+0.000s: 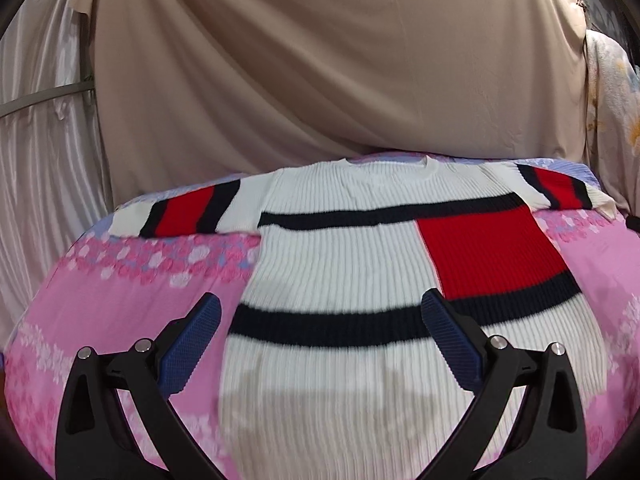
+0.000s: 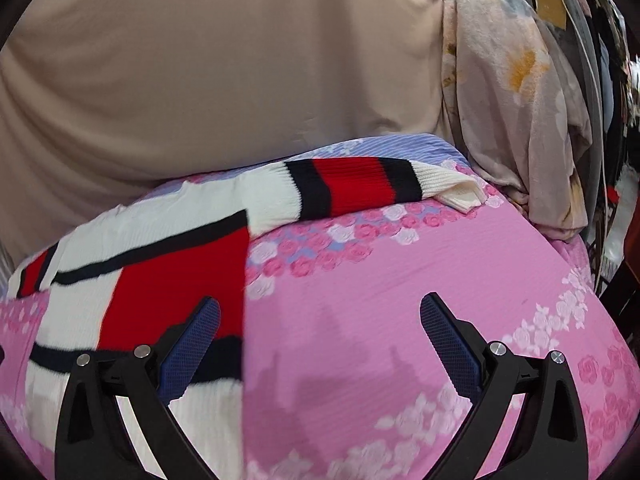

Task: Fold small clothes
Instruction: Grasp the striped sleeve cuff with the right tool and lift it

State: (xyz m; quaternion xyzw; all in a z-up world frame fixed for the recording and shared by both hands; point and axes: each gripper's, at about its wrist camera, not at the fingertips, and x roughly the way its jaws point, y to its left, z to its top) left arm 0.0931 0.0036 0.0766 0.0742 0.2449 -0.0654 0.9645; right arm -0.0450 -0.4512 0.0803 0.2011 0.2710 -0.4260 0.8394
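We see a beige drape [image 1: 320, 60] filling the upper part of both views, and below it a pink rose-print bed sheet [image 2: 400, 300] spread across the lower half. On that sheet, in the centre of the left wrist view, lies a white ribbed sweater [image 1: 340, 264] with navy bands and a red block, spread flat with both sleeves out sideways. At upper right of the right wrist view hangs a pale floral cloth [image 2: 512, 92]. Our left tool [image 1: 320, 320] is spread wide above the sweater's lower body, gripping nothing. Our right tool [image 2: 320, 320] is equally wide, empty, over bare sheet beside the sweater's edge. We can read no writing.
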